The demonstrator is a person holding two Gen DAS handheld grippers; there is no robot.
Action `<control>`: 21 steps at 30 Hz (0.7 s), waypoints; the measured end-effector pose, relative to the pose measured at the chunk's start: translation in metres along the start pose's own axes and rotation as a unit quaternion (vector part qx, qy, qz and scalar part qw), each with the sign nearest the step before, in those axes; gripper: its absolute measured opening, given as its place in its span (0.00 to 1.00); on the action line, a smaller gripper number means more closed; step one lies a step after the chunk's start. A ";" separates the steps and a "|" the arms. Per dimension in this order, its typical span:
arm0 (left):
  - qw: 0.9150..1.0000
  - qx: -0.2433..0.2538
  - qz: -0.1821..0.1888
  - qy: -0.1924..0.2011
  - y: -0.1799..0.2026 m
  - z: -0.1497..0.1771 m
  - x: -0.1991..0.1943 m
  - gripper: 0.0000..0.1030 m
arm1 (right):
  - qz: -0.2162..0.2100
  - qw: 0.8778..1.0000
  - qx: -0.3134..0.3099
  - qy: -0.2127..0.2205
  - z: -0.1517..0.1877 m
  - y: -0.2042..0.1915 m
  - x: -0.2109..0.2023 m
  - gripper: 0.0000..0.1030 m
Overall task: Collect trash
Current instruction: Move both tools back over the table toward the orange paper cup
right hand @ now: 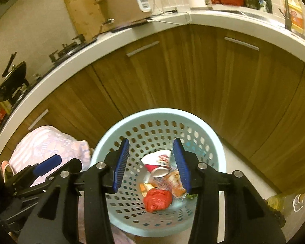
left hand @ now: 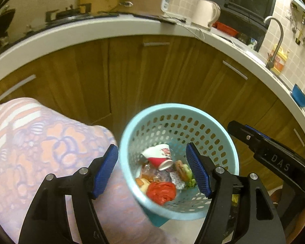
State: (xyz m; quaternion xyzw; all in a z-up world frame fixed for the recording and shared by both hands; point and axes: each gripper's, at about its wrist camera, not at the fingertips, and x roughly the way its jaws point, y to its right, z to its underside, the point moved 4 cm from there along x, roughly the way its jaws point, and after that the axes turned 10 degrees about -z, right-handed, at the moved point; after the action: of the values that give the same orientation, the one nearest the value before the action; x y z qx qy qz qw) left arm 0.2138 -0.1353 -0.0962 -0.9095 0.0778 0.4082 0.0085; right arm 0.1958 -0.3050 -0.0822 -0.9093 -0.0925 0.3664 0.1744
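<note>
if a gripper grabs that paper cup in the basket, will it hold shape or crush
The paper cup lies tipped on its side among the trash in the light blue basket, so it is probably empty and light. Its thin wall would likely crush under a firm squeeze. Being round and tapered, it may roll in a curve if nudged.

one basket [left hand: 217, 120], one paper cup [left hand: 158, 155], two grippers [left hand: 152, 170] [right hand: 151, 164].

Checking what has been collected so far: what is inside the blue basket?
In the basket lie a paper cup, a red crumpled bag, clear and printed wrappers and food scraps. Whatever lies beneath that pile is covered.
</note>
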 end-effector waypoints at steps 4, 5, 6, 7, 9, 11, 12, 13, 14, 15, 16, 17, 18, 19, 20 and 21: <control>1.000 -0.018 -0.013 0.021 -0.026 -0.001 -0.027 0.66 | -0.025 0.999 -0.020 -0.003 -0.001 -0.027 0.001 0.42; 0.999 -0.025 -0.021 0.029 -0.037 -0.002 -0.036 0.67 | -0.031 0.999 -0.028 -0.004 -0.001 -0.036 0.001 0.42; 0.999 -0.029 -0.026 0.034 -0.044 -0.002 -0.042 0.68 | -0.039 0.998 -0.039 -0.006 0.000 -0.048 0.003 0.42; 0.998 -0.036 -0.035 0.042 -0.055 -0.002 -0.051 0.68 | -0.045 0.998 -0.047 -0.008 0.001 -0.058 0.004 0.42; 0.996 -0.049 -0.054 0.055 -0.077 -0.002 -0.067 0.69 | -0.061 0.996 -0.068 -0.013 0.005 -0.084 0.008 0.42; 0.993 -0.063 -0.072 0.067 -0.099 -0.001 -0.081 0.70 | -0.072 0.994 -0.084 -0.018 0.009 -0.104 0.010 0.42; 0.991 -0.075 -0.083 0.074 -0.116 0.001 -0.091 0.71 | -0.080 0.992 -0.096 -0.023 0.013 -0.118 0.014 0.42; 0.989 -0.087 -0.093 0.079 -0.130 0.003 -0.100 0.71 | -0.086 0.990 -0.104 -0.028 0.017 -0.130 0.017 0.44; 0.985 -0.102 -0.107 0.084 -0.149 0.006 -0.109 0.72 | -0.091 0.989 -0.112 -0.032 0.021 -0.140 0.020 0.44; 0.983 -0.111 -0.115 0.087 -0.161 0.009 -0.115 0.72 | -0.097 0.987 -0.122 -0.039 0.028 -0.153 0.025 0.45; 0.980 -0.125 -0.128 0.091 -0.179 0.013 -0.124 0.72 | -0.102 0.985 -0.132 -0.046 0.034 -0.165 0.030 0.45; 0.976 -0.138 -0.142 0.093 -0.197 0.018 -0.133 0.72 | -0.106 0.983 -0.141 -0.052 0.041 -0.176 0.034 0.45; 0.973 -0.148 -0.152 0.094 -0.209 0.020 -0.138 0.73 | -0.110 0.981 -0.147 -0.057 0.046 -0.184 0.037 0.46; 0.969 -0.160 -0.165 0.094 -0.226 0.023 -0.145 0.73 | -0.114 0.979 -0.155 -0.064 0.053 -0.196 0.042 0.46; 0.965 -0.171 -0.177 0.094 -0.241 0.026 -0.150 0.73 | -0.117 0.978 -0.160 -0.068 0.058 -0.203 0.047 0.46; 0.960 -0.185 -0.191 0.094 -0.260 0.031 -0.156 0.73 | -0.120 0.975 -0.169 -0.075 0.066 -0.215 0.053 0.46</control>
State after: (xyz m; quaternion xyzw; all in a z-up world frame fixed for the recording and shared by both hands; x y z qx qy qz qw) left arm 0.1279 0.1452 -0.0132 -0.9274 -0.1734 0.3193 -0.0891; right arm 0.1789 -0.0752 -0.0769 -0.8778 -0.2743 0.3891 0.0538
